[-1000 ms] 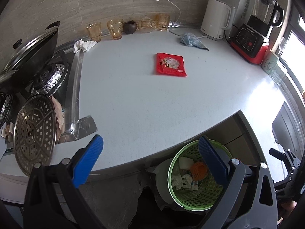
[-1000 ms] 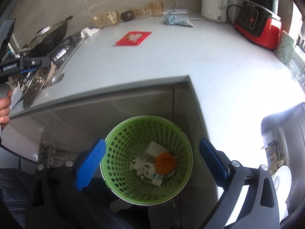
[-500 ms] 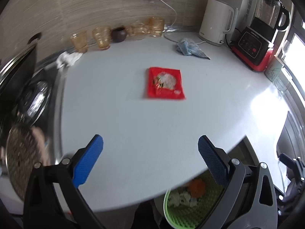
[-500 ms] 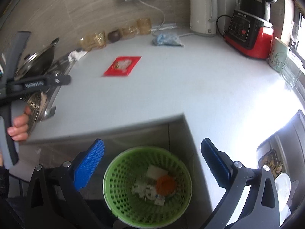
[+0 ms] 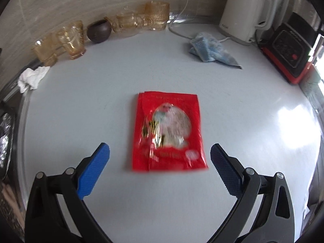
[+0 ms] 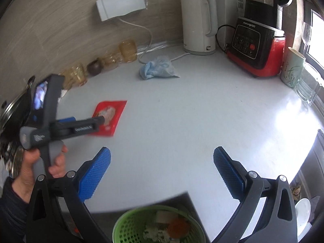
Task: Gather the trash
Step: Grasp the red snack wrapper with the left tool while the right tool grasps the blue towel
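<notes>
A flat red snack wrapper (image 5: 168, 131) lies on the white counter, its near edge between the blue fingertips of my left gripper (image 5: 160, 156), which is open and empty just above it. The right wrist view shows the same wrapper (image 6: 110, 113) partly behind the left gripper held by a hand (image 6: 38, 166). My right gripper (image 6: 162, 160) is open and empty over the counter's front edge. Below it stands a green perforated basket (image 6: 129, 226) holding white scraps and an orange piece. A crumpled white tissue (image 5: 32, 77) lies at the far left. A crumpled blue cloth (image 5: 210, 49) lies near the kettle.
Amber glasses (image 5: 70, 38) and a dark bowl (image 5: 99, 30) line the back wall. A white kettle (image 6: 198, 24) and a red-and-black blender (image 6: 257, 48) stand at the back right, with a mug (image 6: 291, 68) beside them. A stove with a pan lid (image 6: 14, 109) borders the left.
My left gripper has moved forward over the counter until the red wrapper lies between its fingertips. My right gripper has risen from above the basket to counter level. Both stay open.
</notes>
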Action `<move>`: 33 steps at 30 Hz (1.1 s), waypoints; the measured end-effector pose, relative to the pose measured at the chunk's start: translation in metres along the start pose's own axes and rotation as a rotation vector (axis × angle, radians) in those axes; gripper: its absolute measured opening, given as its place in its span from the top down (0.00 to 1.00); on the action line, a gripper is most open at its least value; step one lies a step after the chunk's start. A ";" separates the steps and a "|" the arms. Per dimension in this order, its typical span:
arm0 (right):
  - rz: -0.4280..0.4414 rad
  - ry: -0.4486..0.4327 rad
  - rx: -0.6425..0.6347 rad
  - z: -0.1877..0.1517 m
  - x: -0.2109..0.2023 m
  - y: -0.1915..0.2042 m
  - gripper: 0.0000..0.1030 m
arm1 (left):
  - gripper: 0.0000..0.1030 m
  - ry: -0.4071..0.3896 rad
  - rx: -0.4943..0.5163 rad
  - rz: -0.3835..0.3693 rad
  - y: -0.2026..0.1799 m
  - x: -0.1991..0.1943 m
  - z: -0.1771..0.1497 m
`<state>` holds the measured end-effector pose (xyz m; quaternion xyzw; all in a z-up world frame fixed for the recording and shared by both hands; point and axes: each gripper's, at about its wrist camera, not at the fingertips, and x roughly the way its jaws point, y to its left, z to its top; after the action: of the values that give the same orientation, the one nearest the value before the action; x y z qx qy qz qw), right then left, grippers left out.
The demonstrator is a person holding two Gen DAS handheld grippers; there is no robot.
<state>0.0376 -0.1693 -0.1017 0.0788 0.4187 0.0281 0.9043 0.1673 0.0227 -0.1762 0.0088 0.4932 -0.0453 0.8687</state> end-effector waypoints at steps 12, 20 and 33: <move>-0.001 0.014 0.018 0.030 0.040 -0.001 0.02 | 0.07 0.065 0.027 0.023 -0.012 0.046 0.020; -0.002 0.014 0.019 0.040 0.048 -0.006 0.02 | 0.19 0.042 0.025 0.008 -0.013 0.046 0.024; -0.002 0.036 -0.030 0.054 0.073 0.003 0.02 | 0.92 0.023 0.045 -0.064 -0.010 0.028 0.032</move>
<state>0.1258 -0.1638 -0.1220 0.0644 0.4347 0.0346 0.8976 0.2083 0.0092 -0.1830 0.0132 0.5022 -0.0843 0.8605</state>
